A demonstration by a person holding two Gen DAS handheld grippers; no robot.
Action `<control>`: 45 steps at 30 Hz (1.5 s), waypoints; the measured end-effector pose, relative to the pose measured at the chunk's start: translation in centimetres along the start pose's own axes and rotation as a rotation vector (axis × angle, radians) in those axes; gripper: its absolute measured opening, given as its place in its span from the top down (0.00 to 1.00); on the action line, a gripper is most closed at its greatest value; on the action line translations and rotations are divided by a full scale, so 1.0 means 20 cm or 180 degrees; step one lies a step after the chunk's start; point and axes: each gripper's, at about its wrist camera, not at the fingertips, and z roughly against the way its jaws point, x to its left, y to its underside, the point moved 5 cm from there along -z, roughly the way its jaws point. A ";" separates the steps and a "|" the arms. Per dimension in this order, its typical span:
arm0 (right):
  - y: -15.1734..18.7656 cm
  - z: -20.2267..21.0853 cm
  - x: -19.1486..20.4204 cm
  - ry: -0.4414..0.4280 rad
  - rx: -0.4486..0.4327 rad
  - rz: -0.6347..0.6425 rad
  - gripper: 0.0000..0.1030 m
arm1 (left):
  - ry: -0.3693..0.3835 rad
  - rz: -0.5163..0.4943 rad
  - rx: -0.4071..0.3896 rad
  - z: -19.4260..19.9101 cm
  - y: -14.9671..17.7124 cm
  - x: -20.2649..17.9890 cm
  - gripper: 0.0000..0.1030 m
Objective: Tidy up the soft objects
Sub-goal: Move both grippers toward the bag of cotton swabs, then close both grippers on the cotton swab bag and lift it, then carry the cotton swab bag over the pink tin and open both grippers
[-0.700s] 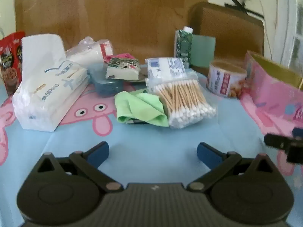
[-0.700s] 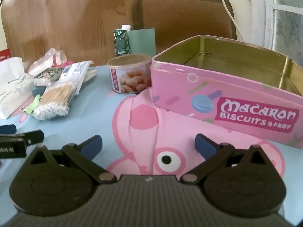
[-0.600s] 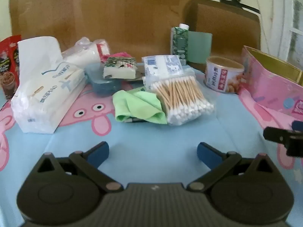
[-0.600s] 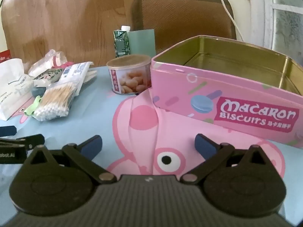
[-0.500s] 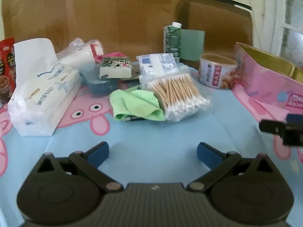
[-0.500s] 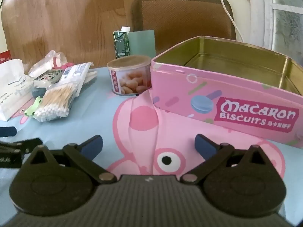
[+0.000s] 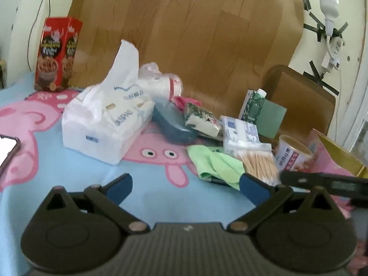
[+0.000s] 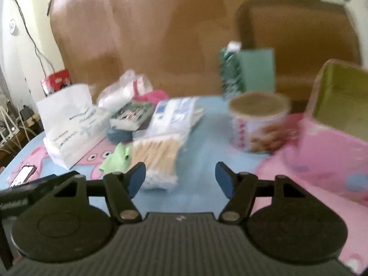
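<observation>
Both grippers are just hovering with jaws wide apart, nothing in them: left gripper [image 7: 185, 185], right gripper [image 8: 180, 179]. Right in front of them, mid-table, the green cloth [image 7: 218, 164] lies crumpled against the bag of cotton swabs [image 8: 156, 158]. The tissue pack [image 7: 105, 126] sits toward the left edge, and the pink biscuit tin [image 8: 340, 124] at the right edge.

I see a table w/ blue-pink cartoon cloth [image 7: 161, 197] carrying tissue pack [image 7: 105, 124], green cloth [image 7: 218, 163], cotton swab bag [image 8: 158, 154], snack can [image 8: 257, 126], pink tin [image 8: 333, 161], red box [image 7: 56, 55], phone [image 7: 7, 151] at left edge.
</observation>
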 end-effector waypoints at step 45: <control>0.04 0.77 -0.77 0.2039 -0.1452 -0.0312 0.41 | 0.1589 -0.0993 0.0309 -0.10 -0.02 -1.29 0.47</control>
